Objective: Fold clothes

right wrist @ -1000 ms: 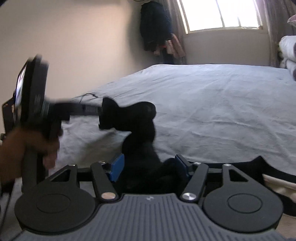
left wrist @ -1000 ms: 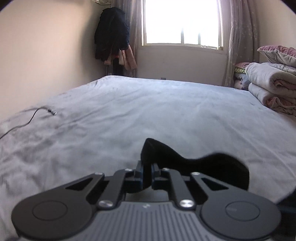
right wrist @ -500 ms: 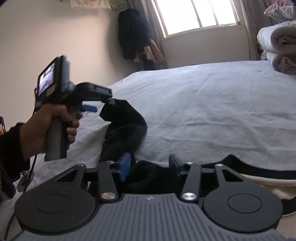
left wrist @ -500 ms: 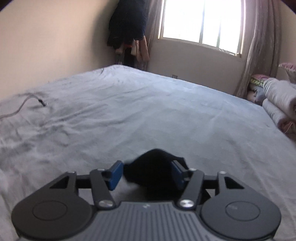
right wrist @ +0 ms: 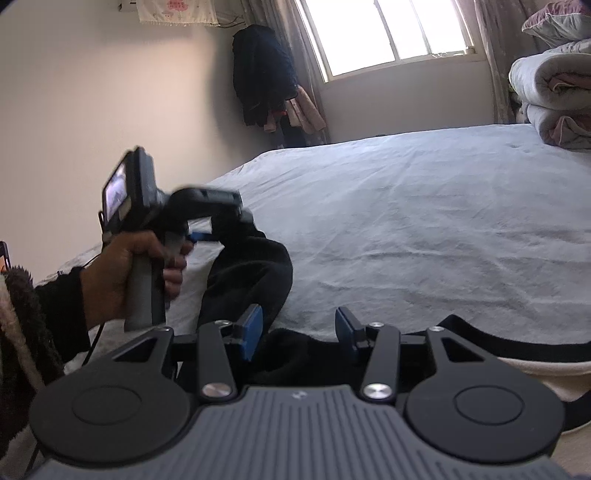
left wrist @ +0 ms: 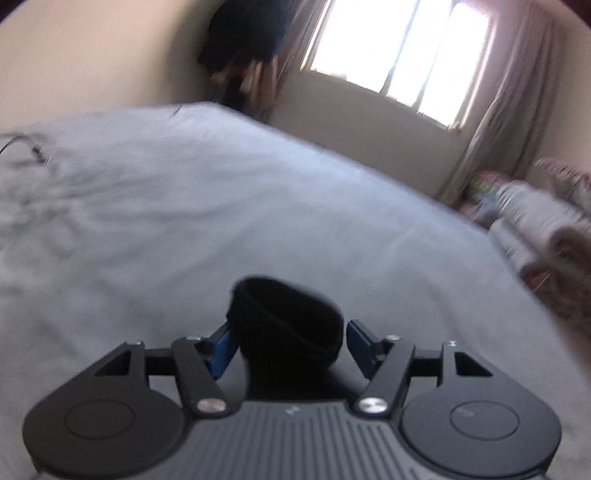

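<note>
A black garment [right wrist: 251, 273] lies bunched on the grey bed sheet [right wrist: 424, 221], running from my left gripper [right wrist: 221, 229] down to my right gripper [right wrist: 299, 328]. In the left wrist view its rounded end [left wrist: 288, 314] sits between the blue pads [left wrist: 221, 347] of the left gripper [left wrist: 288, 343]. These jaws are opening: the left pad brushes the cloth and the right pad stands off it. My right gripper's pads [right wrist: 251, 328] press on the garment's other end, low between them. A hand [right wrist: 122, 273] holds the left gripper's handle.
Folded quilts [right wrist: 554, 85] are stacked at the bed's right side, under a pillow. Dark clothes [right wrist: 262, 85] hang in the corner beside the window [right wrist: 388, 33]. A cable [left wrist: 22, 147] lies on the sheet at far left. Cream cloth with a black edge [right wrist: 517, 362] lies near the right gripper.
The left gripper's jaws, shut on the black cloth before, now stand apart around it, and that gripper has moved and rolled. The right jaws have narrowed onto the cloth.
</note>
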Tool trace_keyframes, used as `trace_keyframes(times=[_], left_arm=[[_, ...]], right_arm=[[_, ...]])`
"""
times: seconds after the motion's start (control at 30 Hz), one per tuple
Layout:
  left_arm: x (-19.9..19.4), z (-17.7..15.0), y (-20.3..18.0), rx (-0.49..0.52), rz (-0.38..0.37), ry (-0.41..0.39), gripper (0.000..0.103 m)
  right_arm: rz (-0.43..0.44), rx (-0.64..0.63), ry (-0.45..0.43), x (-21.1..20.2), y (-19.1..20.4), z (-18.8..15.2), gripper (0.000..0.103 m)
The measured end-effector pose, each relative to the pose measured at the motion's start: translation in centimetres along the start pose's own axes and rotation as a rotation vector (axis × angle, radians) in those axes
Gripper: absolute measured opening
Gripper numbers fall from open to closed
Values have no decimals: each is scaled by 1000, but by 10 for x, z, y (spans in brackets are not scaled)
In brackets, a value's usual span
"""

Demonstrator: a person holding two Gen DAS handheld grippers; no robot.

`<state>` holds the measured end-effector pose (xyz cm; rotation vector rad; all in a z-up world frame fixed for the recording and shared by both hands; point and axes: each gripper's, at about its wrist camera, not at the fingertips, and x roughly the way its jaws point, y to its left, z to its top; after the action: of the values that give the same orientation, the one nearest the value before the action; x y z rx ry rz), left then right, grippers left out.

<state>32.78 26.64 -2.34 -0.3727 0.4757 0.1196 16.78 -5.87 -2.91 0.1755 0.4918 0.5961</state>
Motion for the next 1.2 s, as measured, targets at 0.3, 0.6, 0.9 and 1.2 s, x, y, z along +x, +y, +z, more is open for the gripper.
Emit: trace_keyframes(times=[0.3,0.6,0.9,1.2], left_arm=[[-3,2,17,-41,40,29,80],[16,-23,4,64,86,98,10],[-28,-14,2,189,485,-16,9],[-72,32,24,152,686,-52,9]], right_arm=[[-3,12,5,0,-2,0,48],[38,36,3,-4,-4,4,48],[16,66,-13,-10,-15,8,48],[169,44,-5,-22,-8,16,48]])
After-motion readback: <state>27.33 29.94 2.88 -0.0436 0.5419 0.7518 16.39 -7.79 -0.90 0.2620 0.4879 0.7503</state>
